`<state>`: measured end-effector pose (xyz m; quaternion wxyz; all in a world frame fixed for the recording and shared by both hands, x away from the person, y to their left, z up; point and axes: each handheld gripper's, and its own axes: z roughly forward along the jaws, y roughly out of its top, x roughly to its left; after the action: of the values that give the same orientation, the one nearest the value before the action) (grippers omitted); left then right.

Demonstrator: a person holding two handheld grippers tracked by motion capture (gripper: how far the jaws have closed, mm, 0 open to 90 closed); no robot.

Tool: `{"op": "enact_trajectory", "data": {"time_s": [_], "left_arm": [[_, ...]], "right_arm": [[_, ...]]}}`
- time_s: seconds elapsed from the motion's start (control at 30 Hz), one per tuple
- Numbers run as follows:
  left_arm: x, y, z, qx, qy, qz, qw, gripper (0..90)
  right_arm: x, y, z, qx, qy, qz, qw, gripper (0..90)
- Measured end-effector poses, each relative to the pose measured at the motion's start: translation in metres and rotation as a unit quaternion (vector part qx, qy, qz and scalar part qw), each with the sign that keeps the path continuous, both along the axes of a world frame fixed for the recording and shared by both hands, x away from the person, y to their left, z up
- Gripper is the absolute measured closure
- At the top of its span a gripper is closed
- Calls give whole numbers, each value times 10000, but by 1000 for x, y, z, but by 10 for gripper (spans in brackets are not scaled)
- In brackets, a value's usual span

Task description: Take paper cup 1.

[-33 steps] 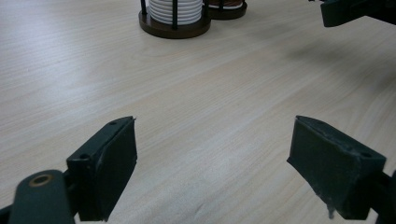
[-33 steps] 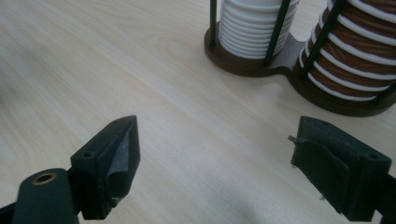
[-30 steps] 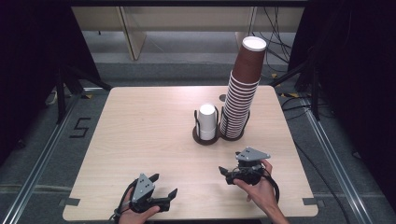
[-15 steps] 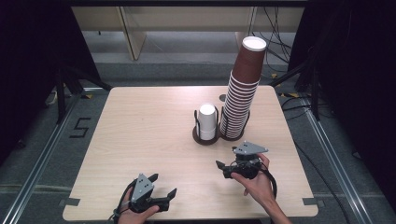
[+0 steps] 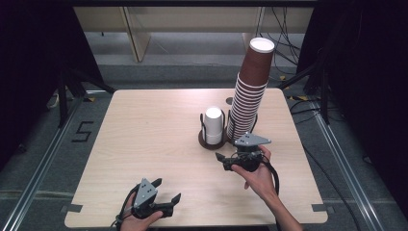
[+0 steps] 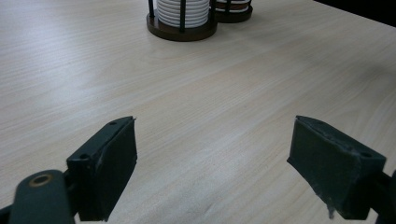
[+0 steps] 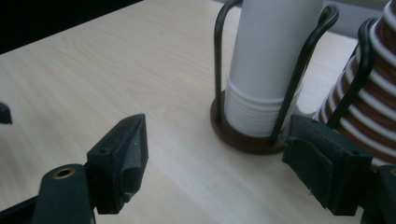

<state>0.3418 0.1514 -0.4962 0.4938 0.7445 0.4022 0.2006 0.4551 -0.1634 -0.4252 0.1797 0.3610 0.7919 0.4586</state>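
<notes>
1. Wood-grain worktop point(image 5: 144, 144) carries everything, and we take the wire cup holder point(image 5: 213, 139) near its middle as our landmark. At the far left, on the floor beyond the worktop's left edge, a taped "5" point(image 5: 82, 131) is the only writing we can read; we see no brand on the cups.

2. Well to the near left of the holder, our left gripper point(image 5: 174, 198) sits low at the worktop's near edge. Its fingers point(image 6: 109, 154) stand partly apart with nothing but bare wood between them. We judge it is simply parked there, out of the way of the other hand.

3. Inside the holder's left ring stands the short stack of white cups point(image 5: 213, 122), nested upside down. The wire loops keep it upright and let a cup slide off the top.

4. Just in front of the holder, to its near right, our right gripper point(image 5: 222, 160) points toward the white stack. Its fingers point(image 7: 123, 154) have just been closing yet remain apart, gripping nothing; we judge they are narrowing to the width of a cup.

5. Right of the white stack, in the holder's second ring, the tall stack of brown cups point(image 5: 250, 91) leans slightly, steadied at its foot by the wire.
</notes>
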Motion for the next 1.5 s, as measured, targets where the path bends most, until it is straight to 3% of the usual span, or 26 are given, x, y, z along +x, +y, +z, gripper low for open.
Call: {"op": "enact_trajectory", "data": {"time_s": [0.37, 0.6, 0.63, 0.7, 0.73, 0.83, 0.97, 1.13, 1.27, 1.33, 1.43, 1.5], "left_arm": [[0, 1, 0, -32, -32, -1, 10000, 148], [0, -1, 0, -7, 19, -1, 10000, 148], [0, 0, 0, 7, 26, -4, 10000, 148], [0, 0, 0, 39, 29, -8, 10000, 148], [0, 0, 0, 38, 27, -6, 10000, 148], [-1, 0, 0, 13, 36, -7, 10000, 148], [0, 0, 0, 17, 72, -41, 10000, 148], [-1, 0, 0, 8, 75, -19, 10000, 148], [0, -1, 0, 27, 85, -36, 10000, 148], [0, -1, 0, 49, 88, -48, 9999, 148], [-1, 0, 0, 45, 103, -39, 9999, 148], [-1, 0, 0, 8, 98, -25, 9999, 148]], "right_arm": [[20, 15, 15, 111, -253, -173, 9995, 259], [32, 26, 19, 13, -335, -445, 9984, 272], [37, 30, 19, 9, -476, -498, 9976, 272], [39, 31, 21, -91, -519, -525, 9972, 276], [41, 34, 21, 66, -460, -529, 9975, 280], [48, 38, 24, 109, -411, -664, 9969, 280], [55, 42, 27, 37, -402, -717, 9966, 283], [69, 47, 29, -78, -607, -885, 9942, 283], [77, 52, 32, -162, -515, -935, 9942, 283], [81, 56, 32, -239, -602, -955, 9933, 282], [85, 60, 32, -225, -476, -1069, 9929, 280], [89, 60, 31, -275, -553, -1075, 9923, 285]]}}
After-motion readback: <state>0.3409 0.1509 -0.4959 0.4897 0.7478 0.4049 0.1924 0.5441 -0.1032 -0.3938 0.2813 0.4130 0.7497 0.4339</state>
